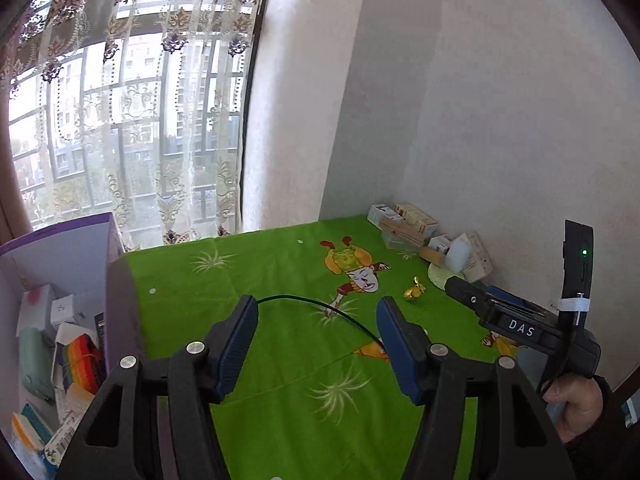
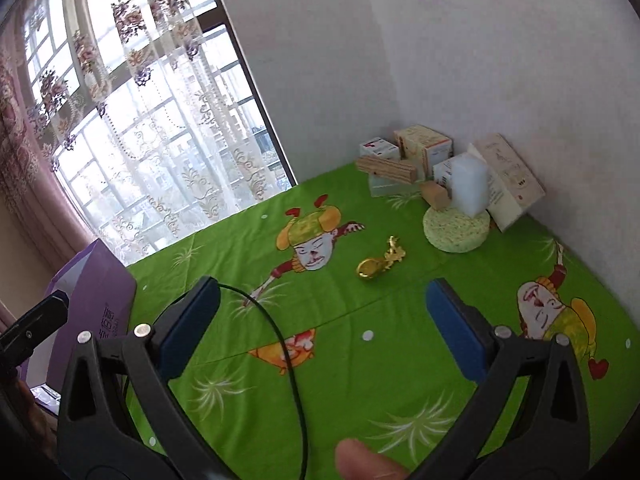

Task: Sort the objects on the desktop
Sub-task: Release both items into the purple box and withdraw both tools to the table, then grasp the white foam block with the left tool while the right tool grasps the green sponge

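Observation:
A green cartoon-print cloth (image 1: 280, 360) covers the table. A small gold trinket (image 1: 414, 290) (image 2: 380, 262) lies near its middle, ahead of both grippers. In the far right corner stands a pile of small cartons (image 2: 424, 148) with a wooden block (image 2: 386, 168), a white foam block (image 2: 470, 188) and a round yellow sponge (image 2: 456, 230). My left gripper (image 1: 316, 304) is open over the cloth and holds nothing. My right gripper (image 2: 322, 300) is open too, short of the trinket, and appears at the right of the left wrist view (image 1: 472, 298).
A purple box (image 1: 60, 260) (image 2: 100, 292) at the table's left edge holds several cartons and colourful items. A thin black cable (image 2: 288, 352) arcs across the cloth between the fingers. A window with lace curtains (image 1: 140, 120) is behind, white walls to the right. A hand (image 1: 576, 408) grips the right tool.

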Motion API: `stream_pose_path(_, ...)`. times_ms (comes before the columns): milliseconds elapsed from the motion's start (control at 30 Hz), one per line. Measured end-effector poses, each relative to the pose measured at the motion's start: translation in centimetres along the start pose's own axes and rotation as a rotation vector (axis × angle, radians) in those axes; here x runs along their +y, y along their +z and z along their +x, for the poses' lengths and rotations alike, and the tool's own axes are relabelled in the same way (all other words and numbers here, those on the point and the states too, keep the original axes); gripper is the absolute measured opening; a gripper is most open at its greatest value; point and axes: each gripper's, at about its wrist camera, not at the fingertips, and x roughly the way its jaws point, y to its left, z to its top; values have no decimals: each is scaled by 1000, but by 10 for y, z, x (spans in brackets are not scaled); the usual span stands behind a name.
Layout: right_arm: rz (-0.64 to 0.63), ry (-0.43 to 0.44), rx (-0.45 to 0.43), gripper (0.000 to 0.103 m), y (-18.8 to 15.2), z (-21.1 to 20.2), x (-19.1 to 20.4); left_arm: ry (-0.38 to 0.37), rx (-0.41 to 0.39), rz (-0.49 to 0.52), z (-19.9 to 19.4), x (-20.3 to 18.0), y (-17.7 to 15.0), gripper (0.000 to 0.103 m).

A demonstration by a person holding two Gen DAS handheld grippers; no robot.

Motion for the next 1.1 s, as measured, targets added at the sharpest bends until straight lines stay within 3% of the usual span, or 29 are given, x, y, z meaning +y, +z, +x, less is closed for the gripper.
stream_pose_path(200, 126, -110, -44, 103, -1, -4, -53, -142, 33, 45, 36, -35, 3, 62)
stream_pose_path(333, 179, -154, -77, 103, 0, -7, -76, -188, 65, 86, 59, -55, 7, 62)
stream_pose_path(600, 335, -156, -74, 103, -5, -4, -117, -245, 89, 153, 92, -88, 16, 62)
stream_pose_path(767, 391, -246, -92, 103, -6, -7, -130, -325, 115, 230, 123, -115, 20, 62)
stream_pose_path(933, 311, -326, -68, 103, 0, 3, -133, -397, 142, 308, 159, -143, 29, 62)
stream_pose_path(1033, 204, -322, -53, 102, 6, 7, -131, -423, 156, 367, 179, -159, 35, 62)
stream_pose_path(1100, 81, -267, -14, 102, 11, 13, -126, -452, 172, 405, 193, -170, 38, 62)
